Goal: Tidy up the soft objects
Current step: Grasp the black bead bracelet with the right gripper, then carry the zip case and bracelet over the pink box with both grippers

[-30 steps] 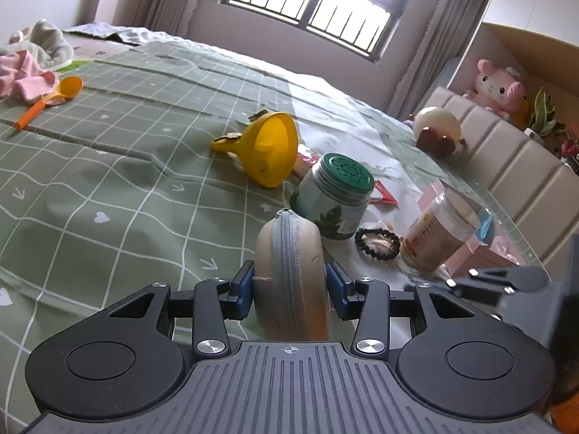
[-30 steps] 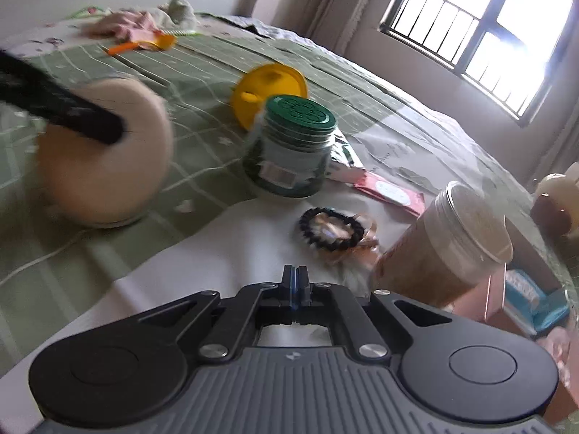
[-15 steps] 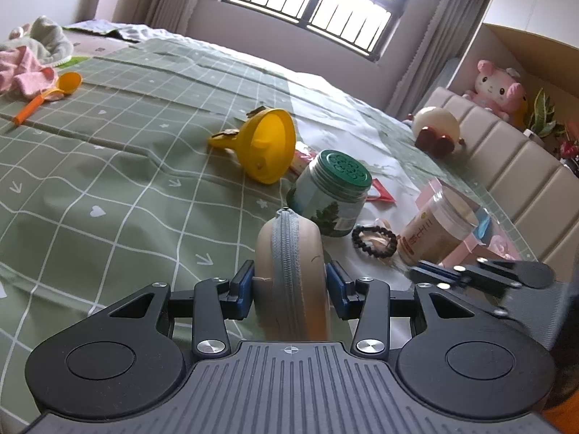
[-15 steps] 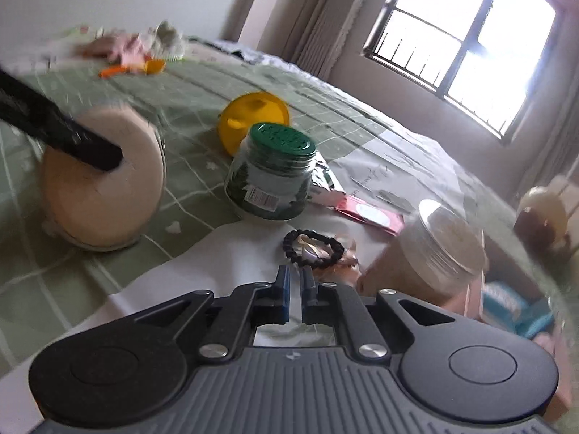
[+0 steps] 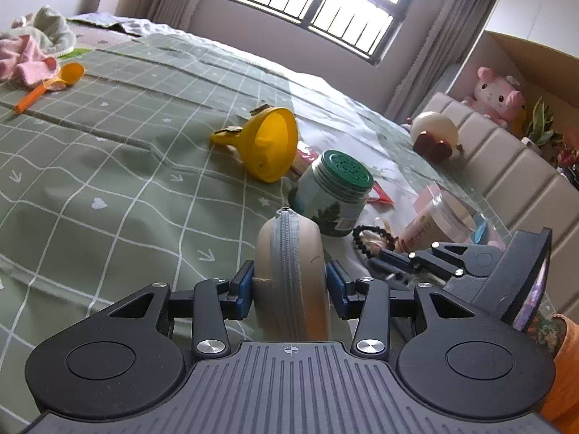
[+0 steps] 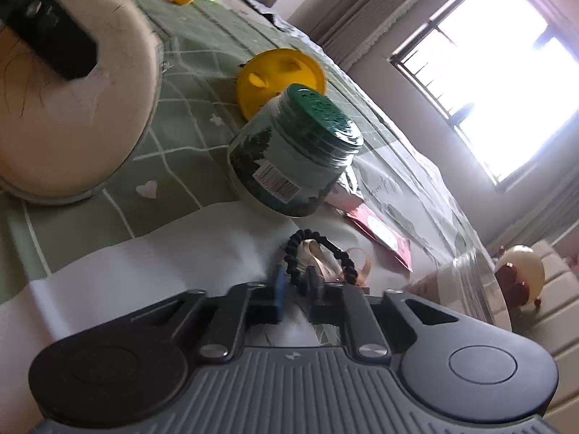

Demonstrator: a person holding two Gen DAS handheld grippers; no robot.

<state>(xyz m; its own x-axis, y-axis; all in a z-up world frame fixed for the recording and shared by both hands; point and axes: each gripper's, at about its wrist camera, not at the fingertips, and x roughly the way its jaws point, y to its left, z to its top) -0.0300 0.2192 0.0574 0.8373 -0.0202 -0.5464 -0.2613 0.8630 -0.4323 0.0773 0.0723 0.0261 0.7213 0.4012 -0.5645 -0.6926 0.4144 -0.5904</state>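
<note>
Left wrist: pouch (image 5: 289,275) clamped in left tool (image 5: 289,285).

Funnel (image 5: 269,148) behind jar (image 5: 333,191); bracelet (image 5: 372,240) right of pouch (image 5: 289,271)

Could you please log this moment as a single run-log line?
left claw: shut on beige zip pouch | right claw: open, at black bead bracelet | green-lid jar: untouched
</note>
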